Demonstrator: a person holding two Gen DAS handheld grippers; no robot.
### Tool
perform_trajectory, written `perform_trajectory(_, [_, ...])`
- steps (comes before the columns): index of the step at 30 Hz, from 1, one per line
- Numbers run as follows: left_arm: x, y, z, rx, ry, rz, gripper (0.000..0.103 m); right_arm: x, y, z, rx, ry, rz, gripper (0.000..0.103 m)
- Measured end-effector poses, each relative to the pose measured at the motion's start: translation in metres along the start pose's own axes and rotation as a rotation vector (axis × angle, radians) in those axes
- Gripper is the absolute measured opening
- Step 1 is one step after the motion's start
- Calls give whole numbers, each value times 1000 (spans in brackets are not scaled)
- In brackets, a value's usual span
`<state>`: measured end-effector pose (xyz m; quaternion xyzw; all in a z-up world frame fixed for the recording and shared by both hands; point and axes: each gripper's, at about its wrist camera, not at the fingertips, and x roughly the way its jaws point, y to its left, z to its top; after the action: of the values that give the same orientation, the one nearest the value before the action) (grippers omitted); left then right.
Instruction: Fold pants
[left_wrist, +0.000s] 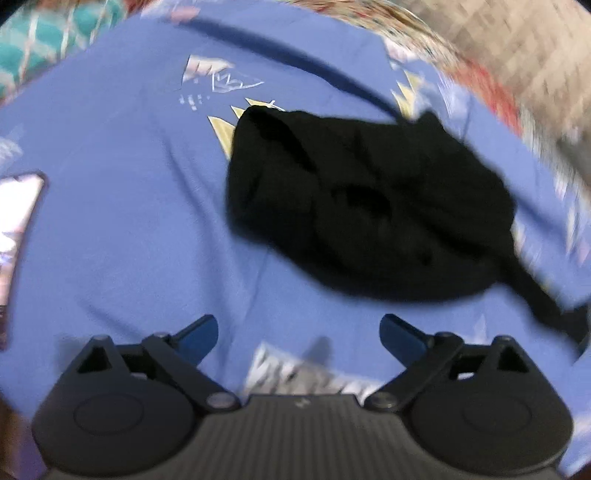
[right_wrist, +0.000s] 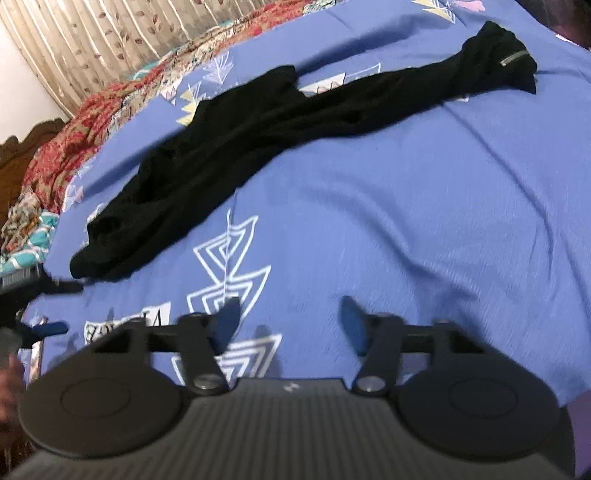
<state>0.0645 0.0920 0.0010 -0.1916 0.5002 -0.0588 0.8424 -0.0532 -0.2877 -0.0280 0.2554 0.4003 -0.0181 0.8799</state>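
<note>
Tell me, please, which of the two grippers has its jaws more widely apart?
The left gripper: its jaws stand wide over the blue bedsheet. The right gripper shows a narrower gap; neither holds anything.

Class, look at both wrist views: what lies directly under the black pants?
The black pants lie stretched out and rumpled on a blue bedsheet printed with white and yellow triangle patterns. Parts of that print disappear beneath the fabric; whatever else the pants cover cannot be seen.

Bedroom — blue bedsheet (right_wrist: 406, 206), carved headboard (right_wrist: 22, 151)
</note>
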Motion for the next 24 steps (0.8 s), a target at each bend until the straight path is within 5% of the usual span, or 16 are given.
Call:
perform_trajectory(4, [34,6,34,-145,54,-107,80,-6,-19,12,54,-40,-6,48])
perform_trajectory(8, [69,2,38,-209,130,-102,18,-9,-46,33,109,-96,-35,49])
perform_trajectory(13, [37,-2,35,-117,67,-62,12,-1,-97,81,193,-214,-126,50])
perform_trajectory(15, [4,7,31,-105,33,-65,2,2,-117,100,245,-262,-154,51])
perform_trajectory(19, [-66,50,25,-128,-93,9,2,7,-139,130,303,-334,-198,57])
perform_trajectory(24, [-62,73,11,-200,-24,49,3,36,-135,162,254,-380,-312,62])
